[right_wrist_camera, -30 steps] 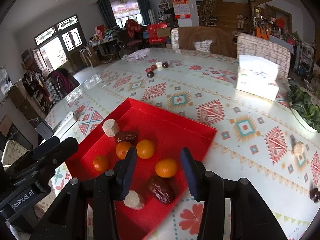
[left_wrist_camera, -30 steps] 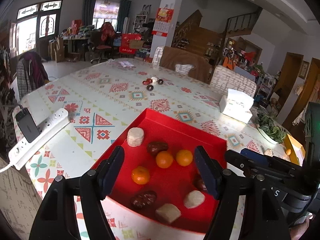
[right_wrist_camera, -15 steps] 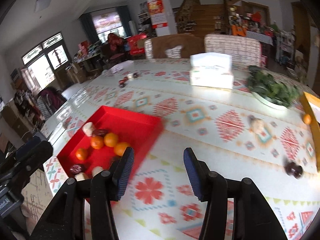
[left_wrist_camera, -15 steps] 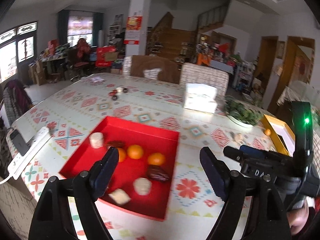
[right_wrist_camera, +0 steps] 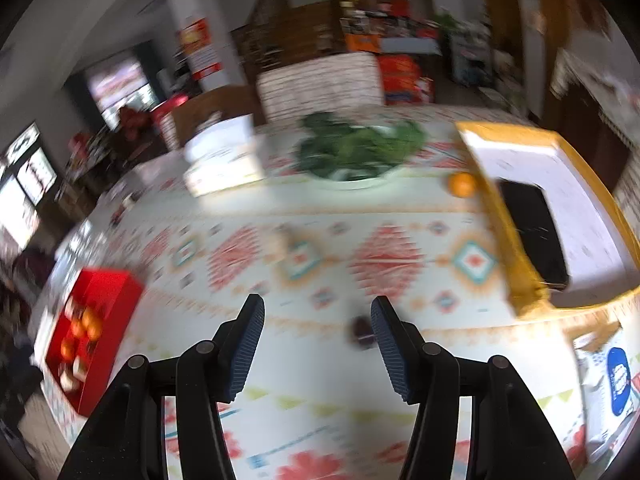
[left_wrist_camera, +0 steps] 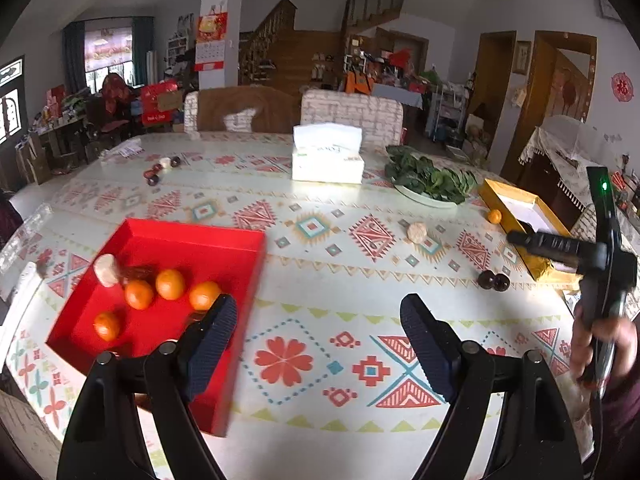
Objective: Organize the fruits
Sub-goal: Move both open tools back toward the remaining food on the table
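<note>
Both pairs of tongs have swung away from the red tray toward the right end of the table. A second ago they hung right over the fruit in the tray; now the tray sits off to the left in both views, and the right wrist view is smeared with motion, so that hand is still travelling.

The left tongs stand wide open and empty over bare tablecloth, beside the tray's right wall. The right tongs are also spread and hold nothing; a dark date lies on the cloth just inside the right finger, blurred. From the left view, two dark fruits sit together near the yellow box, with a pale round piece and a stray orange beyond, the orange against the box.

The tray already holds four oranges and a pale piece. I judge the sorted batch is done with and the right hand is going after the strays, most likely the dark fruits first. Nothing is gripped yet.
</note>
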Tool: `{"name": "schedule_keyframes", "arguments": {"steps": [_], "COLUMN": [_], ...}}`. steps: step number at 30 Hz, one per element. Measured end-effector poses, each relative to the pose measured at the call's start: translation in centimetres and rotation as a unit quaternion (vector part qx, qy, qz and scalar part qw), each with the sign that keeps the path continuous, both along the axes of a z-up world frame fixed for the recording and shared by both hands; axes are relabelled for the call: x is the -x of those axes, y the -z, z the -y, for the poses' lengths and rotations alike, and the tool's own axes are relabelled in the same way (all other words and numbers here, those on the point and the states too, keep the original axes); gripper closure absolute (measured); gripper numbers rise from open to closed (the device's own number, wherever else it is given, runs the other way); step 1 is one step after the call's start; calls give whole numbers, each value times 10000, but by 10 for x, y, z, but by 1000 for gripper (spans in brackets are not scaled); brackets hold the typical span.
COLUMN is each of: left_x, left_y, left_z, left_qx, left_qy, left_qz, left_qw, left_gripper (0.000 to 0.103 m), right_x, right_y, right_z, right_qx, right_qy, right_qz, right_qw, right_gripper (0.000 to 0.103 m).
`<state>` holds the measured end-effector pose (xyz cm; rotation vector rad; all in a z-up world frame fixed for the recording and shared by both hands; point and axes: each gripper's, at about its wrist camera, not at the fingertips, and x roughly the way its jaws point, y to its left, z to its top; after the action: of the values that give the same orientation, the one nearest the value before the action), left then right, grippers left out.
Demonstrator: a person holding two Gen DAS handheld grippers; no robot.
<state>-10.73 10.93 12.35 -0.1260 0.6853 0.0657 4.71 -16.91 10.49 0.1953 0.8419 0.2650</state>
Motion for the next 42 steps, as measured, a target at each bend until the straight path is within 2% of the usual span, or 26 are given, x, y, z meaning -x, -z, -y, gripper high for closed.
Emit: {"name": "schedule_keyframes", "arguments": {"steps": [4,7,13,15,17,19,22,27,35,40,41,42], "left_x": [-12,-20,-42,-49,-53,-56,-62,-75,-73,-78,-78,-79], "left_y": [8,14,25,31,33,36,41,50,54,60,61,62], "left_z": [5,5,1,1,0,-1,-1,7,24,28,27,26], "left_qx": [53,89,197,194,159,162,237,353,217,177,191,211], "left_qy": [76,121,97,108,145,215,286,434,766,824,820,812], "left_qz": [-137,-206,-385,-472,-518,-532,-566,-647,-692,-779,-788,-795], "left_qw": [9999,9997,9990,9986,9984,9982,9977,9963,9944,9934,9933,9933], "left_gripper": [20,20,20,20,20,20,20,20,20,20,20,20], "right_x": [-31,-53,-84,-90,-97,-108,-117,-121,-173,-196,-195,-192], "right_y": [-2,-1,17,23,19,11,8,8,25,46,46,42], "right_z": [39,49,18,4,-1,11,32,38,25,32,34,37], "right_qx": [-159,-223,-400,-223,152,247,110,604,1410,1450,1407,1138], "right_qy": [380,442,3,-81,28,184,178,225,445,625,631,489], "right_qz": [-41,-106,-395,-416,-237,-87,-214,-125,-29,-366,-395,-479], "right_qw": [9991,9987,9984,9989,9996,9995,9996,9978,9890,9868,9872,9911], "right_gripper": [43,43,43,43,43,43,43,43,43,43,43,43]}}
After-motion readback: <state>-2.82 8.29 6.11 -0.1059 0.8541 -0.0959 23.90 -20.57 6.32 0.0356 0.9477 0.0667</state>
